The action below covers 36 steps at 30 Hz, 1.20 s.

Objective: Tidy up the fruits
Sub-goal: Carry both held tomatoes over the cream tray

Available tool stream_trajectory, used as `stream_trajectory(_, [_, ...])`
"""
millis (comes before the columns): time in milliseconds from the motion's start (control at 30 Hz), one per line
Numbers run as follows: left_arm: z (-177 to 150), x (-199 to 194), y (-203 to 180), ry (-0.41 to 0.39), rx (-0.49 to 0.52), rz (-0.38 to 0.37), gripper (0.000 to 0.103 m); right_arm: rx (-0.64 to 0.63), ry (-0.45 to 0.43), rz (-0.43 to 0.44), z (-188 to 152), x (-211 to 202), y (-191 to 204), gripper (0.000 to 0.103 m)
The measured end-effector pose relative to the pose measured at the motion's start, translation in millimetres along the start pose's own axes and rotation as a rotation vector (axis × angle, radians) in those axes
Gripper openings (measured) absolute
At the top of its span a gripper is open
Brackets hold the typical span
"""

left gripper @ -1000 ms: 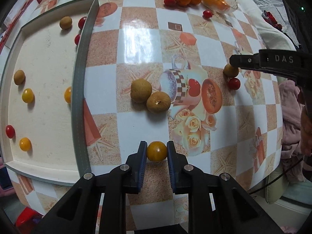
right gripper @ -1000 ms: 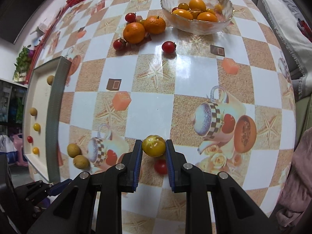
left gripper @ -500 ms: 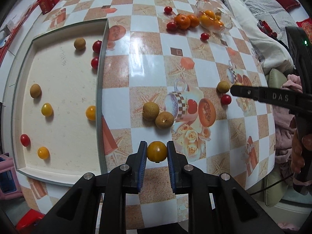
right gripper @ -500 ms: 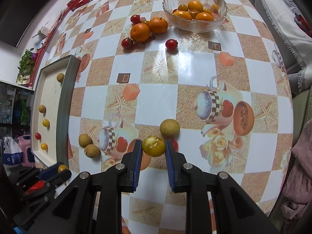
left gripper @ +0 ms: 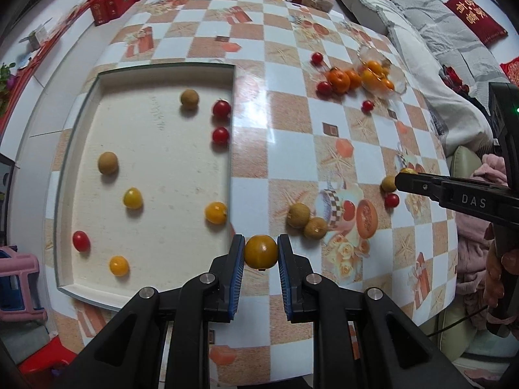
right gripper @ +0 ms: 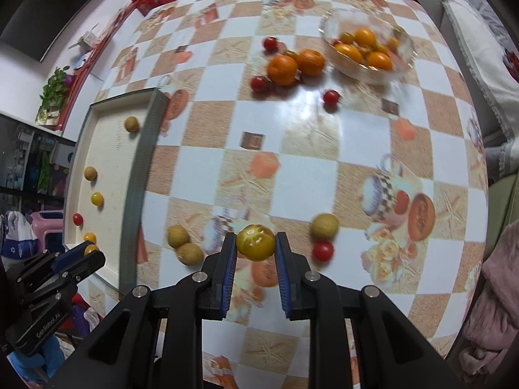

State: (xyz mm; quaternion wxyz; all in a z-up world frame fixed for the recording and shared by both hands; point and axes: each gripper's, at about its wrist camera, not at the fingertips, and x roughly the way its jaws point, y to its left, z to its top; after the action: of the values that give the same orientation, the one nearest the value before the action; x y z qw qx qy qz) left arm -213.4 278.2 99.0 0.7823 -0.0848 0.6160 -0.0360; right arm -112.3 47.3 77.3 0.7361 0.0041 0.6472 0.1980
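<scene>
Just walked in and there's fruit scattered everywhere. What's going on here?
A person is sorting fruit with two handheld grippers. The left gripper is shut on an orange cherry tomato above the table, near the tray. The right gripper is shut on a yellow tomato. Longans, red cherry tomatoes and tangerines are loose on the table.

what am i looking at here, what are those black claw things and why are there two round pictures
Each picture comes from a wide-angle camera mounted on hand-held black tongs; a person holds one in each hand, no robot. The left view looks down its left tongs, shut on an orange tomato. The right view shows the right tongs shut on a yellow tomato. Below is a checkered table with a shallow tray of small fruits, a glass bowl of orange fruit, two tangerines, red cherry tomatoes and brown round fruits.
</scene>
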Motion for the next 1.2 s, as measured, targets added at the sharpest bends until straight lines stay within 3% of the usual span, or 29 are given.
stream_trajectory(700, [31,-14,102,-0.083,-0.146,0.111,0.022,-0.2,0.022,0.067,35,20,107,0.025])
stream_trajectory(1200, [36,-6,125,-0.075,-0.172,0.144,0.022,-0.283,0.055,0.098,50,39,157,0.025])
